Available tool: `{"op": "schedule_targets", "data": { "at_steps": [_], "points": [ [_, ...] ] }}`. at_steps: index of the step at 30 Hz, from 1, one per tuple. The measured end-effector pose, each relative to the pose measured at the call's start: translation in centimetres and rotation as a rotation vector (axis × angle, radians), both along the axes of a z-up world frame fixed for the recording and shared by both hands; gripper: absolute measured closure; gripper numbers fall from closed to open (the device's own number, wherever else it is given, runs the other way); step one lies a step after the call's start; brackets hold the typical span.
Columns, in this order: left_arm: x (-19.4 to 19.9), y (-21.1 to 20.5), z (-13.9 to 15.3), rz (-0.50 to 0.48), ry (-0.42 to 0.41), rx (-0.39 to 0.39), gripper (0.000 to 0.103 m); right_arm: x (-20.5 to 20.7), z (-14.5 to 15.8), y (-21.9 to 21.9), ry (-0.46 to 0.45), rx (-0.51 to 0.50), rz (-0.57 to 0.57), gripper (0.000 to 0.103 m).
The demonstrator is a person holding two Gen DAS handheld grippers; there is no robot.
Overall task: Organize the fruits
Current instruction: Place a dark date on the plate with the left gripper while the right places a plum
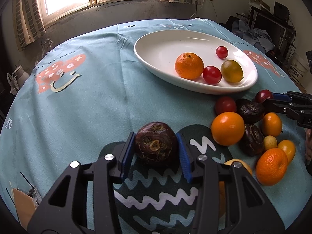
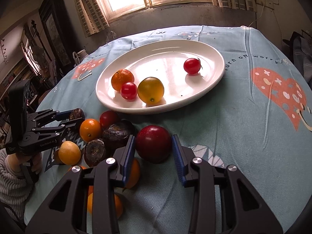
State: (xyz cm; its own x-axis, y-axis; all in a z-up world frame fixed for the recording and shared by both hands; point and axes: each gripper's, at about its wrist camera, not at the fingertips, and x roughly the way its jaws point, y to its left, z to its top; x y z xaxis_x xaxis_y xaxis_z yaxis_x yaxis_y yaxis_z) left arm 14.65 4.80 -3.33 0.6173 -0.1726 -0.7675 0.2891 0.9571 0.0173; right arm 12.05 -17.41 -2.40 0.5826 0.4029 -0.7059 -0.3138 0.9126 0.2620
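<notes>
I am moving fruit from the pile to the white plate (image 2: 218, 58). My left gripper (image 1: 156, 152) squeezes a brown water chestnut (image 1: 156, 143), both pads touching it. My right gripper (image 2: 154, 150) has its jaws around a dark red plum (image 2: 153, 146) on the blue cloth (image 2: 243, 117), touching or nearly so. Next I think I lift each one and set it on the plate. The fruit pile (image 2: 109, 132) sits just beside my right gripper, so I could bump it.
</notes>
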Motion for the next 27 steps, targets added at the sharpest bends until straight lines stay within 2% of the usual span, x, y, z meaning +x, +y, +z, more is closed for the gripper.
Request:
{"op": "schedule_targets", "data": {
  "at_steps": [6, 9, 12, 16, 20, 25, 26, 27],
  "points": [
    [-0.9, -0.1, 1.3, 0.0, -0.061, -0.031, 0.06, -0.8, 2.0, -1.2, -0.056, 0.055, -0.021, 0.065],
    [-0.8, -0.1, 3.0, 0.012, -0.086, -0.067, 0.06, -0.9, 3.0, -2.2, -0.083, 0.087, -0.054, 0.065],
    [0.8, -1.0, 5.4, 0.011, -0.119, -0.087, 0.06, -0.3, 4.4, -3.0, -0.112, 0.117, -0.094, 0.065],
    [4.6, -3.4, 7.5, 0.002, -0.129, -0.087, 0.06, 2.5, 5.7, -2.8, -0.109, 0.08, -0.114, 0.065],
    [8.1, -5.4, 6.1, 0.015, -0.1, -0.081, 0.06, 5.0, 4.7, -1.9, -0.102, 0.062, -0.123, 0.065],
    [10.5, -5.5, 4.0, 0.053, -0.066, -0.093, 0.059, 7.0, 2.1, -1.4, -0.06, 0.088, -0.146, 0.064],
    [10.7, -5.4, 3.9, 0.062, -0.071, -0.096, 0.056, 7.2, 1.7, -1.5, -0.043, 0.097, -0.149, 0.064],
    [10.7, -5.1, 3.8, 0.067, -0.074, -0.106, 0.044, 7.4, 1.4, -1.6, -0.026, 0.108, -0.146, 0.06]
  ]
}}
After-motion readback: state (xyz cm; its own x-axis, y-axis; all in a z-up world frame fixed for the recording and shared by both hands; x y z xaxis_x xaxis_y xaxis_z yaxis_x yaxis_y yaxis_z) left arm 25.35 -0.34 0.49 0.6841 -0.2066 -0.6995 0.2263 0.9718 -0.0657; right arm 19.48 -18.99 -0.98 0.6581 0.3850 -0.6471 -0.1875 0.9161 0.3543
